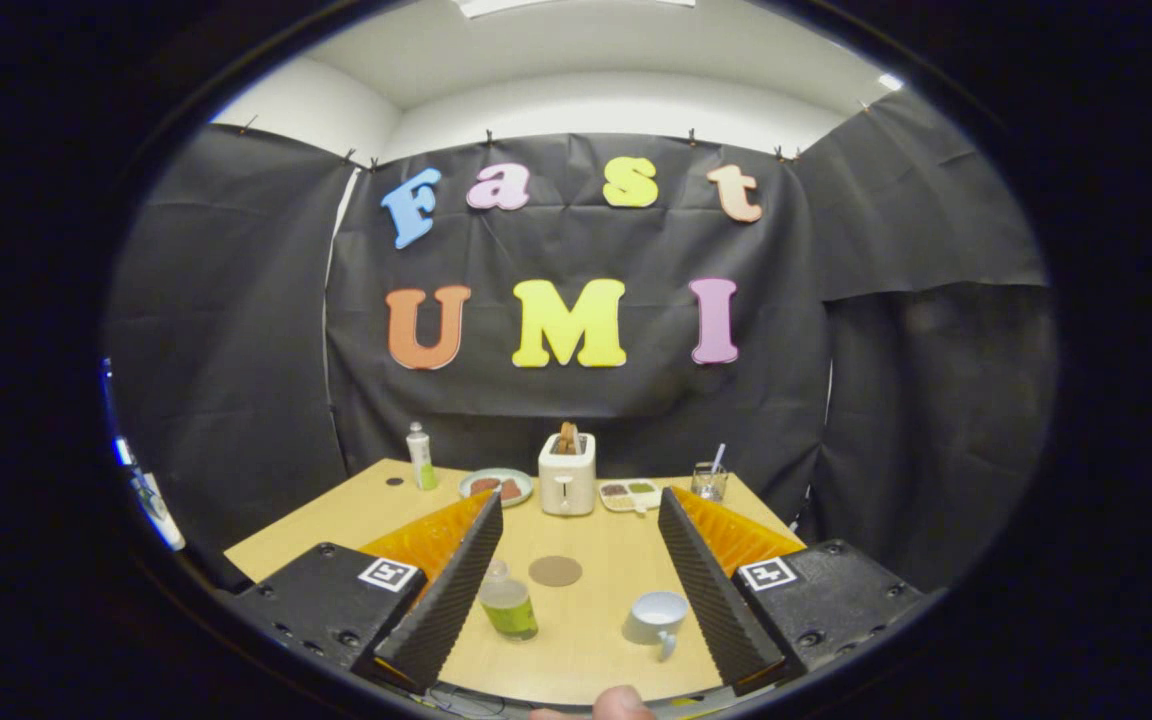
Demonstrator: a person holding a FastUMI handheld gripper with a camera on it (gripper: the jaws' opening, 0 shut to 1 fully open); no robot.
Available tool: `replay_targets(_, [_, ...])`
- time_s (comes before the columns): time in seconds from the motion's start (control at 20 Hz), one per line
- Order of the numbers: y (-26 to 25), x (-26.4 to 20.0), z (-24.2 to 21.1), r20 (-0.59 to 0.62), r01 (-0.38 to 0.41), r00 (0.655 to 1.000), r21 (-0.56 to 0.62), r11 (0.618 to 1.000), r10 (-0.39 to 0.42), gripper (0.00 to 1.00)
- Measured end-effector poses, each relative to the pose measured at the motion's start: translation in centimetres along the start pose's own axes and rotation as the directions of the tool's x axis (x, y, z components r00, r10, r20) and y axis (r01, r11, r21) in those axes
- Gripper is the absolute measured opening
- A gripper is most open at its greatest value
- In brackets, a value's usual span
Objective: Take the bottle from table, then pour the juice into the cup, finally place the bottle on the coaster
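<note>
Gripper (pixel 576 590) was wide open, empty. Bottle (pixel 508 603) stood by its left finger, cup (pixel 657 618) near the right, coaster (pixel 555 571) beyond. Bottle probably light, smooth plastic; grip mid-body.

Staged recording booth: black cloth walls (pixel 236 330) around a breakfast-laid table (pixel 596 640).

green-labelled bottle (pixel 508 603), white cup (pixel 656 617), brown coaster (pixel 555 571), cream toaster (pixel 567 473)
</note>
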State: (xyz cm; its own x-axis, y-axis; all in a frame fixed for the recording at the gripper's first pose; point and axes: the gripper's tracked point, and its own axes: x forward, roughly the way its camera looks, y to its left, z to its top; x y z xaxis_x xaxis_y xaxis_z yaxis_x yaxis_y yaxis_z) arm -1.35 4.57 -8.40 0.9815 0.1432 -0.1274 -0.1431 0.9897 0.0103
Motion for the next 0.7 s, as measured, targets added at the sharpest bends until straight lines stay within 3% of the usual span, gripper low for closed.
replay_targets(0.35, [2.7,1.4,-9.8,-0.143,-0.031,0.989,0.031,0.999,0.035,1.0])
replay_targets(0.7, [5.2,6.0,-18.4,-0.248,-0.062,0.966,0.035,0.997,0.069,1.0])
